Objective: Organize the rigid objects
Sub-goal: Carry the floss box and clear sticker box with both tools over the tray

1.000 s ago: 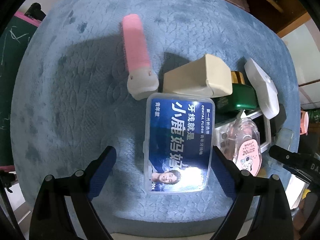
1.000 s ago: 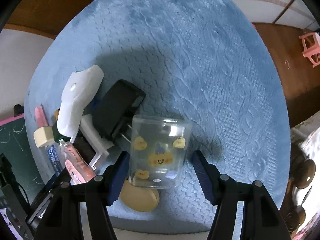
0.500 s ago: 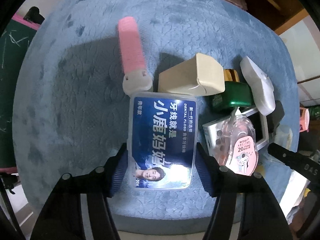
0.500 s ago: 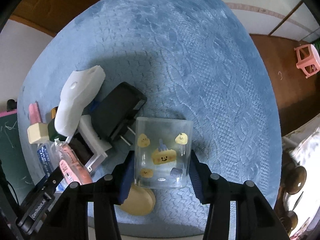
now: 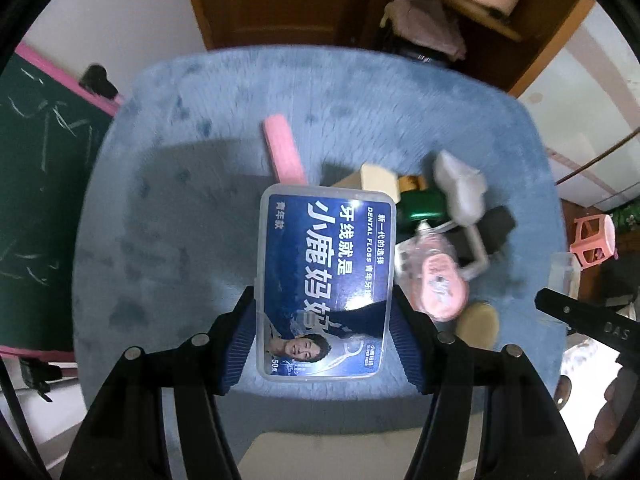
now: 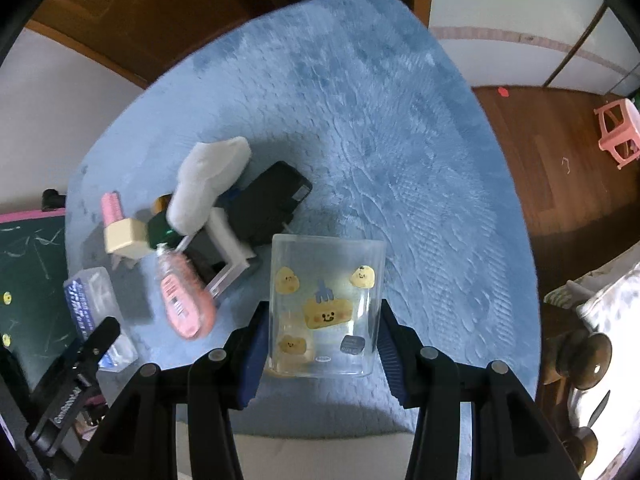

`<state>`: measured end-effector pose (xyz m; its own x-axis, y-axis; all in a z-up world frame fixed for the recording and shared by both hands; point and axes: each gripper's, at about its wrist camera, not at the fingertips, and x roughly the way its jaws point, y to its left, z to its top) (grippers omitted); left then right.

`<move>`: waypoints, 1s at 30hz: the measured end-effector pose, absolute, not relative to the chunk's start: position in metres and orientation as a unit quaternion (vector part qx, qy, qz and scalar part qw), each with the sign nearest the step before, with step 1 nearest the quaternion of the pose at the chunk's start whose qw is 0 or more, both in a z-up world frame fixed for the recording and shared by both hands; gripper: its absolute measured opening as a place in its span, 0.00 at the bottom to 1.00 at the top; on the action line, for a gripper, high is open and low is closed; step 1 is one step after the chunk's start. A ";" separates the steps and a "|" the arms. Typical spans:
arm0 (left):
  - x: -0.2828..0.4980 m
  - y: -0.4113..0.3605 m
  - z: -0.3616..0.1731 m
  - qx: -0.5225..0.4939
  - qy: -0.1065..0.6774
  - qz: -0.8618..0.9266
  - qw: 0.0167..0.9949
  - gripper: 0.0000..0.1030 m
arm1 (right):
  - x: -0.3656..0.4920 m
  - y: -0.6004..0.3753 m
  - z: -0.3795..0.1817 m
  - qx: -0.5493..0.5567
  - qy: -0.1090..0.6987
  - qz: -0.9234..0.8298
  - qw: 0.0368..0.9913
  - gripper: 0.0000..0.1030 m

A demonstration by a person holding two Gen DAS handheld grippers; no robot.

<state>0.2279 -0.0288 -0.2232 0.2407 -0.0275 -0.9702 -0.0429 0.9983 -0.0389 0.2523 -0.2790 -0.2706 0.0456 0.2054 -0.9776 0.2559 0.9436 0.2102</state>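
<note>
- Left wrist view: my left gripper (image 5: 324, 316) pinches the dental floss box (image 5: 326, 280), a clear flat case with a blue label, its blue pads pressed on the two long sides. The box hangs above the blue plush worktop (image 5: 180, 208).
- Beyond it lies a pink bar (image 5: 282, 148). To the right sits a heap: a beige box (image 5: 378, 178), a green bottle (image 5: 424, 204), a white piece (image 5: 460, 188), a pink correction tape (image 5: 438, 284) and a tan disc (image 5: 478, 320).
- Right wrist view: my right gripper (image 6: 322, 344) is clamped on the clear cup (image 6: 326, 304) with yellow cartoon stickers, pads on both side walls, above the worktop.
- To the left of the cup I see the heap again, with a black adapter (image 6: 268, 204) leaning on a white frame (image 6: 230, 248). The floss box shows at the far left, held in the left gripper.
</note>
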 end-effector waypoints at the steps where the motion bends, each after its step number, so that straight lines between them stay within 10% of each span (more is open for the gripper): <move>1: 0.222 -0.029 -0.211 -0.026 0.608 0.002 0.793 0.64 | 0.248 -0.279 -0.261 0.166 0.685 -0.014 0.709 0.49; 16: 0.162 -0.028 -0.083 -0.018 0.535 -0.039 0.844 0.64 | 0.171 -0.273 -0.101 0.132 0.576 0.060 0.804 0.49; 30: 0.076 -0.054 -0.079 0.035 0.534 -0.075 0.842 0.64 | 0.079 -0.253 -0.053 0.080 0.537 0.114 0.832 0.49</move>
